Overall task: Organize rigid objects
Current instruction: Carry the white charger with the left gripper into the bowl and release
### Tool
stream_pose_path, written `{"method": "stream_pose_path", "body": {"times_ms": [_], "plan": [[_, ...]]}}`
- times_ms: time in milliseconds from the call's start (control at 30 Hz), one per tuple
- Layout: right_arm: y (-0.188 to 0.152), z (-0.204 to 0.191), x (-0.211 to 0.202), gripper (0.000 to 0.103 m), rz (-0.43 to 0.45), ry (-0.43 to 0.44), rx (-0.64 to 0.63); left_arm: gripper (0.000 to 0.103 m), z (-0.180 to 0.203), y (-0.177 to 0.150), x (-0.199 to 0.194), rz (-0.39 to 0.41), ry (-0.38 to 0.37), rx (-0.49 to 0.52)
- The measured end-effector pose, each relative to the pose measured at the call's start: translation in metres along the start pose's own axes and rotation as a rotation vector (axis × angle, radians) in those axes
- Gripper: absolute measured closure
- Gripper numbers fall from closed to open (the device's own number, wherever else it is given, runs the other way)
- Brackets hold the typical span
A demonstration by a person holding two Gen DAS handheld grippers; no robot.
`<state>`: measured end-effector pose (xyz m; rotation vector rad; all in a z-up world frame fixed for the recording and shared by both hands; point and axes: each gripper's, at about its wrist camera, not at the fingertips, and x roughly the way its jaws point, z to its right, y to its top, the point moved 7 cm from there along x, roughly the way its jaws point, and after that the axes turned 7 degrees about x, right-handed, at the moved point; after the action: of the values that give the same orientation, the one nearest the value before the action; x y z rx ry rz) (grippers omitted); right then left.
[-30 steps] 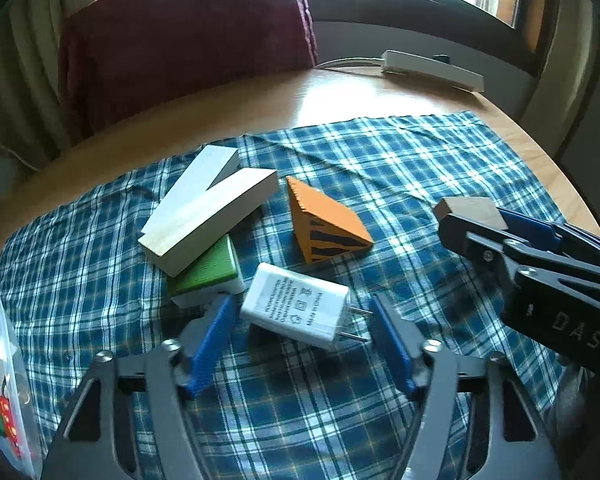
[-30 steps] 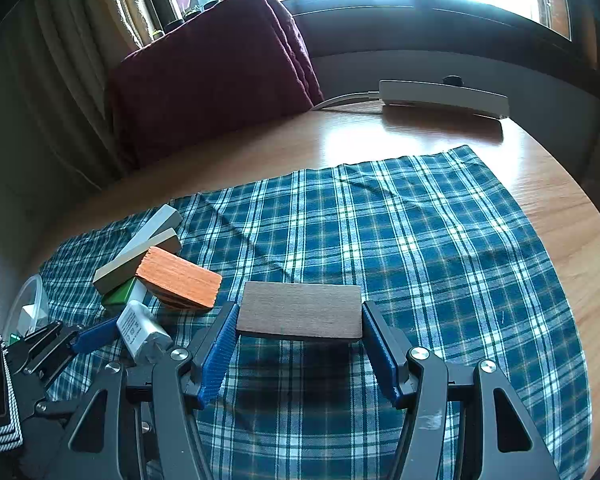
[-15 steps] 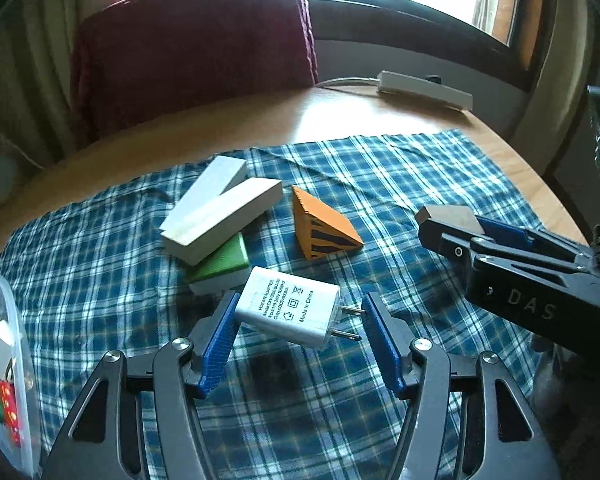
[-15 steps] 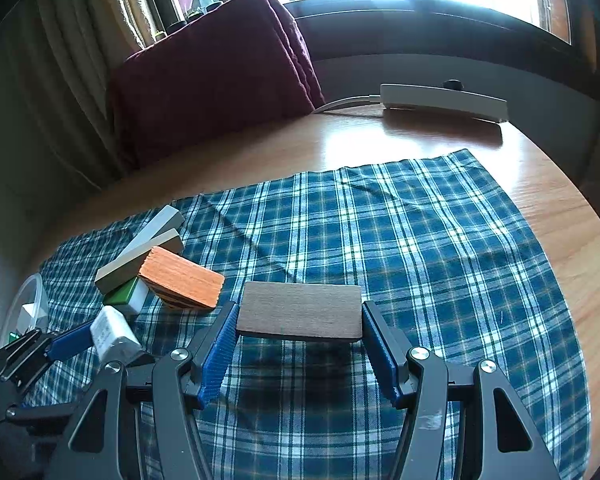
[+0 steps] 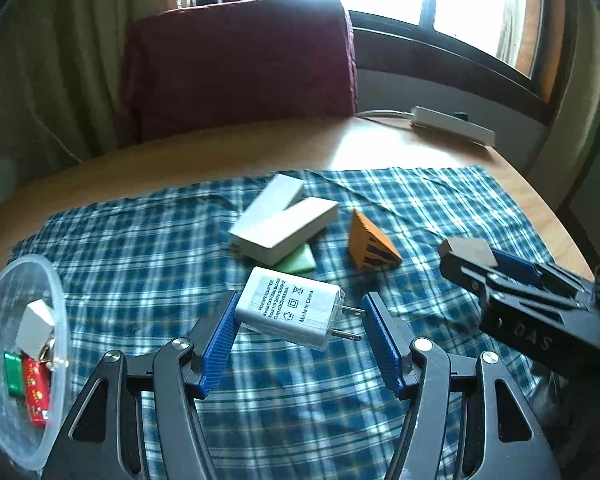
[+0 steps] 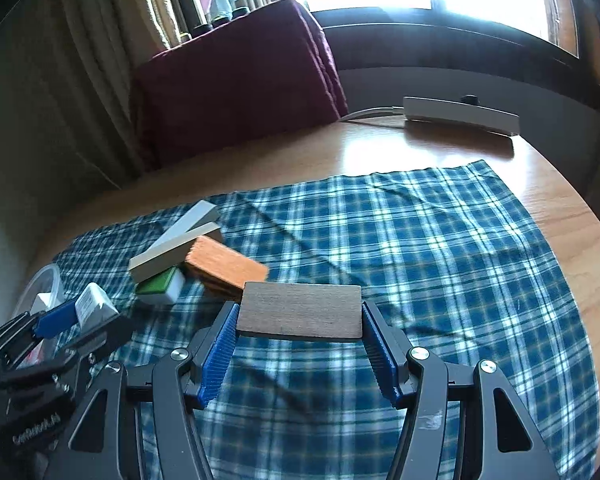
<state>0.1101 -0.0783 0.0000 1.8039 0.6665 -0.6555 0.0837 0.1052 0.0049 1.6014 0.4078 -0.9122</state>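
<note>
At lower centre of the left view, our left claw [image 5: 296,334] clasped the white adapter [image 5: 290,312] | right claw [image 6: 298,338] gripped the brown block [image 6: 300,310] | we judged: carry level toward the clear bowl [image 5: 4,432] at lower left.

place: home, living/dining room
table: round wooden table [image 6: 384,152] under a blue-green plaid cloth [image 6: 420,248]
seating: chair back draped in dark red fabric [image 5: 240,64]
window: bright window with dark frame [image 6: 440,12], beige curtains [image 5: 60,60]
extras: white power strip [image 6: 460,114] on tabletop
</note>
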Motion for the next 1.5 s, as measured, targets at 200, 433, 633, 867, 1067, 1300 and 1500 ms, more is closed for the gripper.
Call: {"method": "stream_pose_path", "body": {"times_ms": [200, 433, 633, 867, 1067, 1300, 1500], "plan": [[-0.01, -0.017, -0.001, 0.039, -0.007, 0.017, -0.02, 0.04, -0.022, -0.003, -0.008, 0.012, 0.035, -0.043], [-0.02, -0.031, -0.004, 0.039, -0.014, 0.048, -0.039, 0.04, -0.049, -0.006, -0.019, 0.037, 0.088, -0.085], [-0.025, -0.04, -0.005, 0.039, -0.013, 0.076, -0.04, 0.04, -0.07, -0.01, -0.029, 0.06, 0.132, -0.116], [-0.031, -0.047, -0.003, 0.039, -0.023, 0.081, -0.039, 0.04, -0.092, -0.014, -0.038, 0.08, 0.161, -0.158], [-0.036, -0.052, -0.004, 0.039, -0.029, 0.087, -0.043, 0.04, -0.118, -0.02, -0.048, 0.098, 0.198, -0.207], [-0.044, -0.061, -0.001, 0.039, -0.041, 0.093, -0.05, 0.04, -0.148, -0.031, -0.057, 0.102, 0.254, -0.251], [-0.049, -0.071, 0.002, 0.039, -0.049, 0.102, -0.062, 0.04, -0.169, -0.04, -0.065, 0.11, 0.288, -0.286]]}}
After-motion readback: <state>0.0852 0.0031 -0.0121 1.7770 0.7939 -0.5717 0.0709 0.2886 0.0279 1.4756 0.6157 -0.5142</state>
